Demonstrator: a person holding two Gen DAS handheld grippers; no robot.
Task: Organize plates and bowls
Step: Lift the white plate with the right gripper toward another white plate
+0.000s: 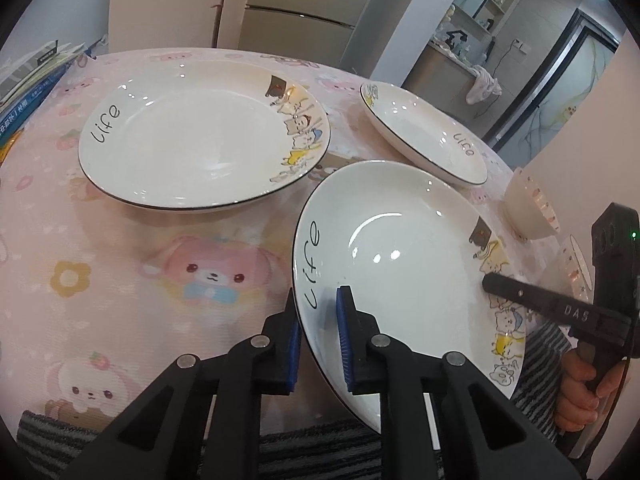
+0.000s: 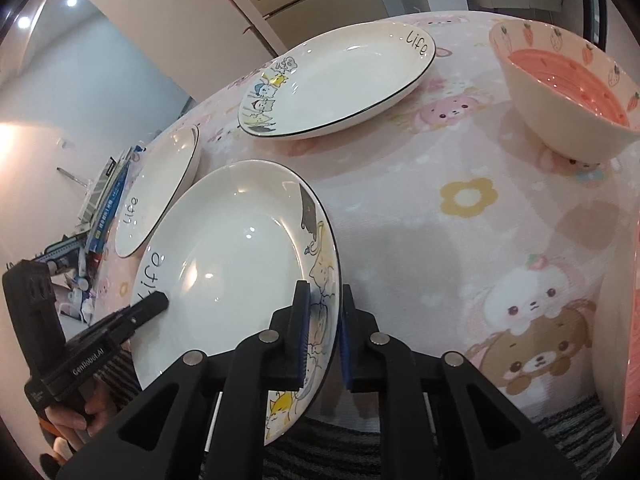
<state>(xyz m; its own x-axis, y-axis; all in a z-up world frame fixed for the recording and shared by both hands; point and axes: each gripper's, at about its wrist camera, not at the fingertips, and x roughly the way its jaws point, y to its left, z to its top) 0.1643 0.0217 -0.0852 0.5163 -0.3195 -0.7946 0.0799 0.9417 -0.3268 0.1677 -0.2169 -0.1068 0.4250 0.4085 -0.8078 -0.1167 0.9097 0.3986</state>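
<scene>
At the far left edge of the bench (image 1: 132,248), which is covered with a pink cartoon-animal cloth, a stack of books (image 1: 28,92) lies flat. Next to the right, a large white plate (image 1: 200,136) marked "life", with a cartoon cat band on its rim, rests flat on the cloth. Right of it and nearer the cameras, a second plate of the same pattern, the held plate (image 1: 400,264), is tilted, its left rim raised. The left tool (image 1: 318,336) is clamped on that plate's left rim beside the "life" lettering, one blue pad inside the dish and the other under the rim. Beyond the held plate, a smaller plate (image 1: 428,136), also black-rimmed and lettered, lies on the cloth, apart from the other two. The right tool (image 2: 324,332) is clamped on the held plate's opposite rim, across the cat drawings, one pad on each face. A hand (image 1: 584,388) with a striped sleeve grips that tool's handle at the lower right of the left wrist view. Further right, a cream bowl (image 2: 560,92) with a pink interior and strawberry rim stands upright on the cloth, well apart from the plates. At the extreme right, part of another bowl rim (image 1: 576,264) shows; its details cannot be made out.
</scene>
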